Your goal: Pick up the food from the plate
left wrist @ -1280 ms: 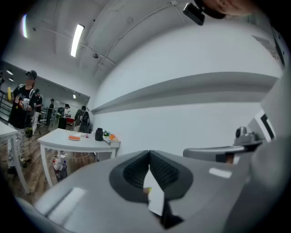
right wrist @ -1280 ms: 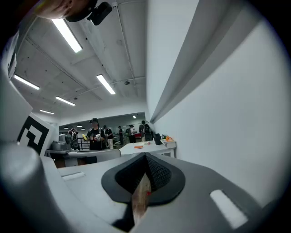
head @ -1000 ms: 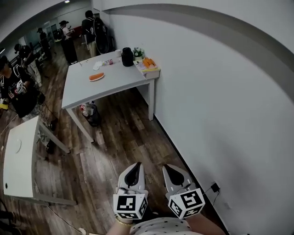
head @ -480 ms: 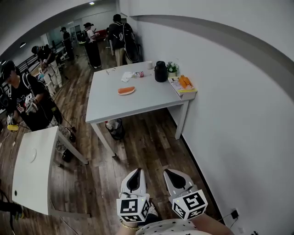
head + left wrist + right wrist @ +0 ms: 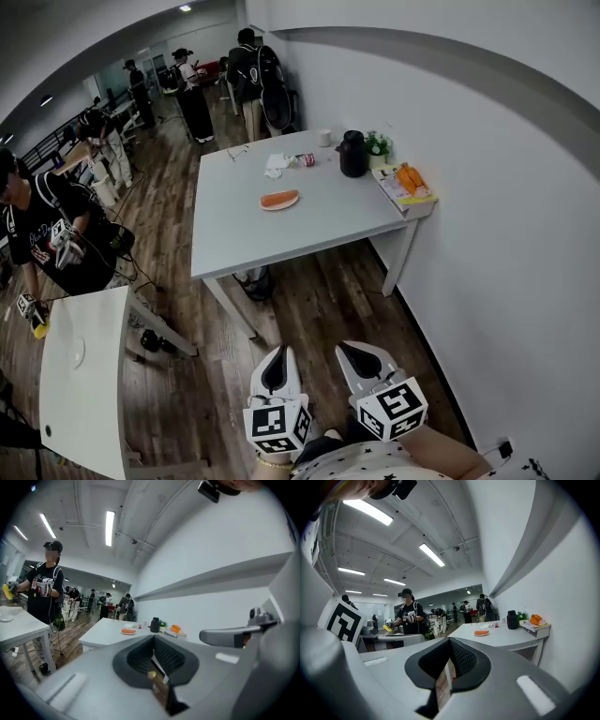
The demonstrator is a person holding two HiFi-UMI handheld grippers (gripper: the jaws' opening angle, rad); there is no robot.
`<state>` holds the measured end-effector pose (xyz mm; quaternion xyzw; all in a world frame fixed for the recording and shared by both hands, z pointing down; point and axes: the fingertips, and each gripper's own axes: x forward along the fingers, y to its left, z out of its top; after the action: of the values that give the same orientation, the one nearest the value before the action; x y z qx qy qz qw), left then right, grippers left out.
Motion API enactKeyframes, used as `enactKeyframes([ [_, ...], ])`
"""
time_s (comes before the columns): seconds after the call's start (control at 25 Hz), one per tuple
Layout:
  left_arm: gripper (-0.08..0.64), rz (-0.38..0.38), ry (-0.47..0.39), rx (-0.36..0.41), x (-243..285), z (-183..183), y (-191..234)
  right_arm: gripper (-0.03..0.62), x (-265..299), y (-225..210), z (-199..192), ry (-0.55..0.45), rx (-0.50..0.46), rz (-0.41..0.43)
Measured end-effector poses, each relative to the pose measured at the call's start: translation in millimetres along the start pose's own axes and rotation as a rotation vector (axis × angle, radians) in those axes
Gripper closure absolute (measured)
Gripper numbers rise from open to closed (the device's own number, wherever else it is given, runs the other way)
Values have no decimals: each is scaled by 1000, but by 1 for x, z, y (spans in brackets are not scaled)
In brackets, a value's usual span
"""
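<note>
The white table (image 5: 309,220) has drawn closer and slid toward the middle of the head view since a second ago, while the two grippers have kept their place low in the frame. The left gripper (image 5: 275,360) and right gripper (image 5: 361,360) are held side by side close against the person's body, over the wood floor (image 5: 309,309) and well short of the table, with their tips pointing forward at it and their marker cubes turned up to the camera. In each gripper's own view the ribbed pads sit together with only a thin slit between them and nothing caught there, so both are closed and empty. The food (image 5: 280,198), an elongated orange piece, lies on a small white plate (image 5: 279,205) near the middle of the tabletop, well apart from both grippers. Behind it toward the wall stand a black jug (image 5: 353,155) and a small potted plant (image 5: 378,143), and more orange items (image 5: 408,176) rest on a stack at the table's corner beside the wall. A second white table (image 5: 84,375) stands to the left, and several people (image 5: 253,75) stand farther down the room.
</note>
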<state>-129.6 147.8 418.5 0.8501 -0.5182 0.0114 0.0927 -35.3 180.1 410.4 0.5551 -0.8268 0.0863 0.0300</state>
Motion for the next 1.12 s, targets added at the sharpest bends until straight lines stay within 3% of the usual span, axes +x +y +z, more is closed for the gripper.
enactKeyframes([
  [0.4, 552, 57, 18, -31, 84, -8, 57, 595, 109, -40, -9, 48, 3, 51],
  [0.8, 552, 100, 16, -29, 238, 23, 104, 595, 264, -126, 37, 62, -82, 149],
  [1.12, 552, 159, -3, -38, 350, 37, 149, 595, 380, -193, 48, 96, -145, 198],
])
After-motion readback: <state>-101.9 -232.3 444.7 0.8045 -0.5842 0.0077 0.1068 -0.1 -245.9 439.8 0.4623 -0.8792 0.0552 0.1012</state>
